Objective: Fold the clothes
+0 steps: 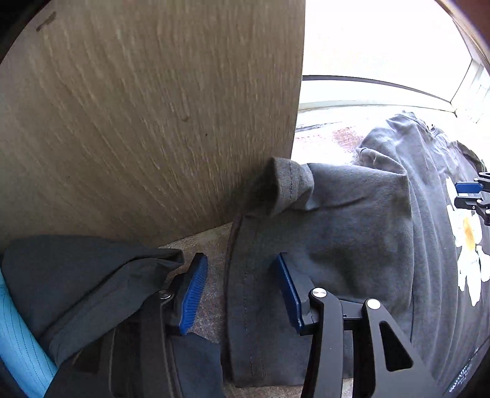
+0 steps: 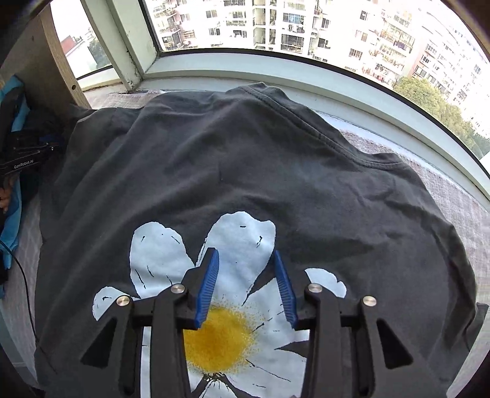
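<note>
T-shirt (image 2: 245,171) spread flat; left tongs (image 1: 242,290), right tongs (image 2: 246,284) agape, empty.

one dark t-shirt (image 2: 245,171), two grippers (image 1: 239,290) (image 2: 245,287), one wooden panel (image 1: 147,122).

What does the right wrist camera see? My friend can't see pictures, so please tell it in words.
A dark grey T-shirt with a big white daisy print lies spread flat by a window. The open right gripper hovers over the flower's yellow middle.
</note>
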Available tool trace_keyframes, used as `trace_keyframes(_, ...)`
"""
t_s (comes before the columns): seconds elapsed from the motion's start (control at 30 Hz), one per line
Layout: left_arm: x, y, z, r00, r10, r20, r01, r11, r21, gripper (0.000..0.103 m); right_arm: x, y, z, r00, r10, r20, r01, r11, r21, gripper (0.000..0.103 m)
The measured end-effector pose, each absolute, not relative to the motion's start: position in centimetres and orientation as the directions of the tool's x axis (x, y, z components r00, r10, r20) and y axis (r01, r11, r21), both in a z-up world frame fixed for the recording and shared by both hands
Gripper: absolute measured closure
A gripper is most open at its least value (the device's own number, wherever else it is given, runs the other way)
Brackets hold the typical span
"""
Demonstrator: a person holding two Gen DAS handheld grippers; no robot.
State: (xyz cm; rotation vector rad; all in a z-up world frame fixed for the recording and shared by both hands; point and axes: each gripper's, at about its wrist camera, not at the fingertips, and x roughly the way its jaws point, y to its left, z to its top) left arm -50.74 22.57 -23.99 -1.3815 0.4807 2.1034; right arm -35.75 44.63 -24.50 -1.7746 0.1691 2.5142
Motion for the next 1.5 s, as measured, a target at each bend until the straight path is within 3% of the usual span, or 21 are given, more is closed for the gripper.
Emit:
trace_keyframes(0.07,-50.5,22.6,-23.8,-0.291,0.281,-0.915,-0.647,-0.762,-0.028,0.100,-35.9,44.6,-24.1,-0.343,-0.026,-0.939,-0.115,-0.991,0.069,0.066)
trace_keyframes(0.4,-47.9,19.5,-18.4,-0.362,0.375,-0.853,-0.637,-0.768,-0.066,0.100,-41.8,37.6,-20.1,-0.480,-0.224,-0.849,0.065,-0.973,0.220,0.067)
trace_keyframes(0.47,-47.3,18.9,-17.3,-0.376,0.378,-0.846,-0.635,-0.770,-0.062,0.100,-43.6,35.1,-20.7,-0.470,-0.247,-0.847,0.119,-0.969,0.217,0.081)
trace_keyframes(0.6,-45.6,18.5,-15.6,-0.391,0.380,-0.838,-0.649,-0.760,-0.041,0.100,-46.7,31.6,-22.4,-0.427,-0.270,-0.863,0.161,-0.962,0.221,0.088)
trace_keyframes(0.97,-41.4,19.9,-13.9,-0.369,0.426,-0.826,-0.702,-0.710,-0.052,0.100,-49.1,31.4,-22.7,-0.456,-0.298,-0.839,0.115,-0.954,0.277,0.090)
trace_keyframes(1.13,-42.3,20.8,-14.1,-0.343,0.439,-0.830,-0.716,-0.695,-0.071,0.100,-50.4,31.6,-24.1,-0.419,-0.263,-0.869,0.069,-0.964,0.258,0.092)
trace_keyframes(1.5,-39.8,30.5,-11.5,-0.274,0.505,-0.819,-0.792,-0.601,-0.106,0.100,-42.1,40.8,-21.7,-0.469,-0.216,-0.856,-0.092,-0.952,0.291,0.089)
